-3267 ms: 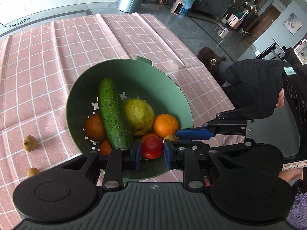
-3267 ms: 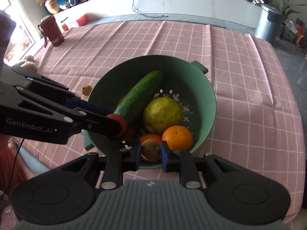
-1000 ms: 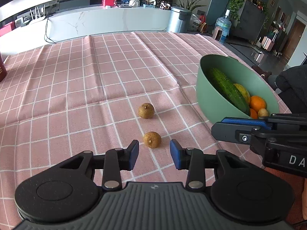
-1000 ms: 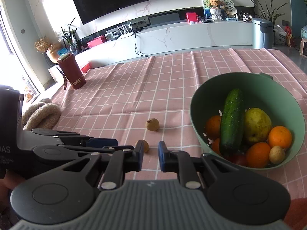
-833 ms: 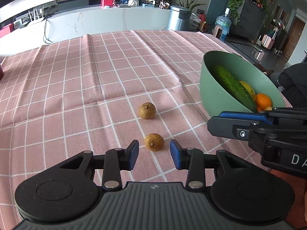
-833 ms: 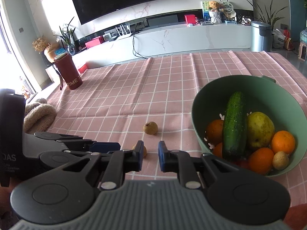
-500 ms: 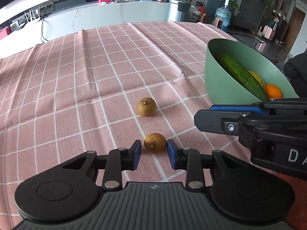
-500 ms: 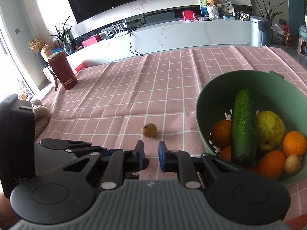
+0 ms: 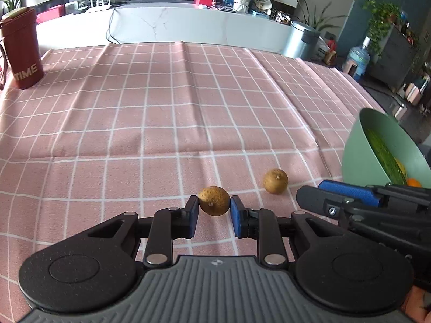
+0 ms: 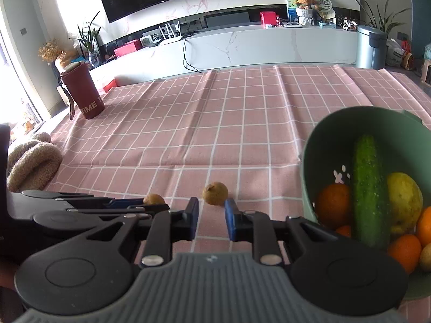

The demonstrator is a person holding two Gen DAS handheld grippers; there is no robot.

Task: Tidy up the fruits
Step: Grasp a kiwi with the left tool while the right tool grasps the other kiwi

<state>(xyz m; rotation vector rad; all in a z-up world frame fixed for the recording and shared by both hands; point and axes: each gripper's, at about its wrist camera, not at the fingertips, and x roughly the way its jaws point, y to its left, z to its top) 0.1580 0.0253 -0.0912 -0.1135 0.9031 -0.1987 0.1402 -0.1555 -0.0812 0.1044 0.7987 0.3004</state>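
Note:
My left gripper (image 9: 214, 211) is shut on a small brown longan (image 9: 214, 200) low over the pink checked cloth. A second longan (image 9: 275, 181) lies on the cloth just to its right; in the right wrist view this longan (image 10: 215, 193) sits just ahead of my right gripper (image 10: 211, 219), which is open and empty. The held longan (image 10: 153, 199) peeks out between the left gripper's fingers there. The green colander bowl (image 10: 323, 145) at the right holds a cucumber (image 10: 367, 188), a pear, oranges and other fruit. The bowl's rim (image 9: 353, 145) shows at the right edge of the left wrist view.
A dark red tumbler (image 10: 82, 94) stands at the cloth's far left. A fuzzy tan slipper (image 10: 32, 164) lies off the left edge. A white counter and a metal bin (image 10: 370, 47) stand beyond the table's far edge.
My left gripper closed on the nearer longan. My right gripper came down toward the cloth and now faces the second longan, still open. Earlier both released fruit into the bowl.

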